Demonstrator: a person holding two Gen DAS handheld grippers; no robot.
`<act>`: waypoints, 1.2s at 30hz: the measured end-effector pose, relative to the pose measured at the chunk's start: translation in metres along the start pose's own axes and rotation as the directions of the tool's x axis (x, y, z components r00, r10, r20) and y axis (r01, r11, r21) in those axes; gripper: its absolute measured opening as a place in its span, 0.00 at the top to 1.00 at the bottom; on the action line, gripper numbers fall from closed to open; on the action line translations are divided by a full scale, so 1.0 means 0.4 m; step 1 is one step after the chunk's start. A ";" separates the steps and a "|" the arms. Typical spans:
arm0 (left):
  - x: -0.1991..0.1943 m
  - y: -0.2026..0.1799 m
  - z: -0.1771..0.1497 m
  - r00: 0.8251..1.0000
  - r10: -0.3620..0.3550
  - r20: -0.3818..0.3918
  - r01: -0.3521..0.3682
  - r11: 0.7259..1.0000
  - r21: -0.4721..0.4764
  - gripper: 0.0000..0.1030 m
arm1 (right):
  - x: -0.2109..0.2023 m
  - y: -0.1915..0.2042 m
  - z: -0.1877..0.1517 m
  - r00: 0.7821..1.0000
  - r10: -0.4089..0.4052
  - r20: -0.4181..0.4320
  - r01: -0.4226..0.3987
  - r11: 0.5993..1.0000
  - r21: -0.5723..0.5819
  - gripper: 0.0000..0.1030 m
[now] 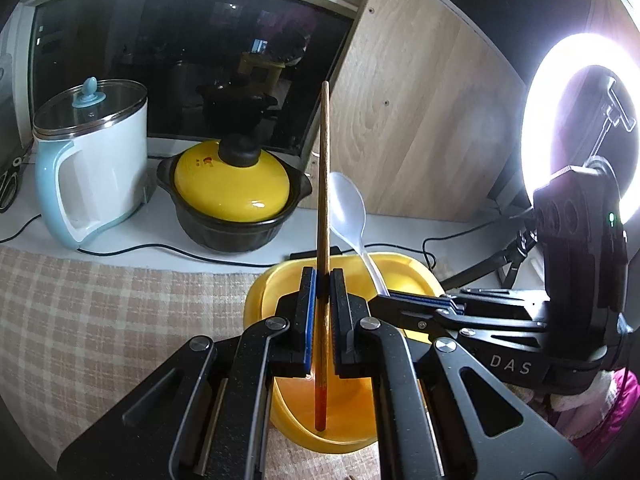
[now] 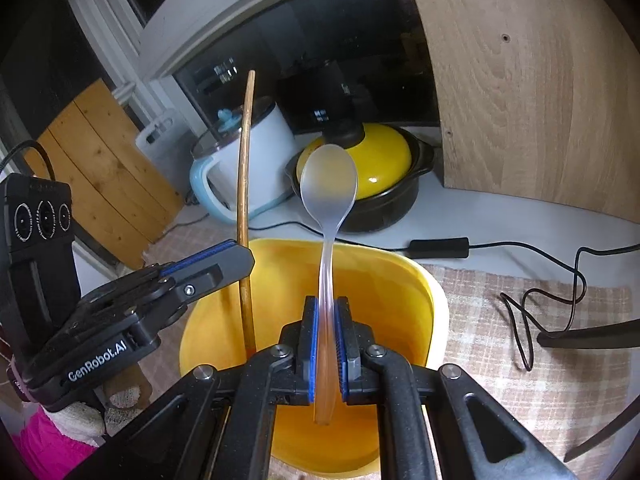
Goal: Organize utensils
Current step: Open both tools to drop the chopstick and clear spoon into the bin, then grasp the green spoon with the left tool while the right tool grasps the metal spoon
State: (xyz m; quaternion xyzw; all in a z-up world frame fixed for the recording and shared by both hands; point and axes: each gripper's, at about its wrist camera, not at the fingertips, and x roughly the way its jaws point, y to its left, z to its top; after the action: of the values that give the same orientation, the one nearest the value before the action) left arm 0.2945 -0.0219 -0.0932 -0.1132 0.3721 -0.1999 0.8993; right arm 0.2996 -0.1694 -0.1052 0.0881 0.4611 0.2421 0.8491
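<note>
My left gripper (image 1: 323, 280) is shut on a wooden chopstick (image 1: 324, 184) with a red lower end, held upright with its tip inside a yellow container (image 1: 404, 276). My right gripper (image 2: 328, 312) is shut on a translucent plastic spoon (image 2: 329, 184), bowl end up, handle end down inside the same yellow container (image 2: 404, 280). The left gripper (image 2: 224, 258) and chopstick (image 2: 245, 184) show at the left of the right wrist view. The right gripper (image 1: 416, 302) and spoon (image 1: 348, 208) show at the right of the left wrist view.
A checked cloth (image 1: 100, 312) covers the table. Behind stand a white and blue electric pot (image 1: 92, 160), a yellow-lidded black casserole (image 1: 234, 196), a wooden board (image 1: 416, 120) and a ring light (image 1: 580, 120). Black cables (image 2: 560, 280) lie at the right.
</note>
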 end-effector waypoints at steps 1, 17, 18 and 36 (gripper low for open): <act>0.001 -0.002 -0.002 1.000 -0.003 -0.007 0.003 1.000 0.004 0.96 | 0.001 0.001 0.001 1.000 -0.003 -0.007 0.003 1.000 0.000 0.94; -0.085 -0.012 -0.008 0.999 0.040 0.026 -0.041 0.997 0.058 0.96 | -0.080 0.029 -0.007 1.000 -0.025 0.012 0.025 0.999 -0.036 0.78; -0.093 -0.012 -0.008 0.999 0.042 0.030 -0.044 0.997 0.062 0.96 | -0.090 0.031 -0.009 1.000 -0.023 0.018 0.024 0.999 -0.037 0.78; -0.264 -0.014 -0.125 0.998 0.051 -0.019 -0.048 0.989 0.140 0.75 | -0.294 0.074 -0.204 0.988 -0.046 0.148 0.057 0.996 -0.074 0.51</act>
State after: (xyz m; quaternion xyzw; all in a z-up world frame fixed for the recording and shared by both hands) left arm 0.1895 0.0173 -0.0604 -0.0386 0.3701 -0.2041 0.9055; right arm 0.1685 -0.2075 -0.0528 0.0603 0.3901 0.2308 0.8893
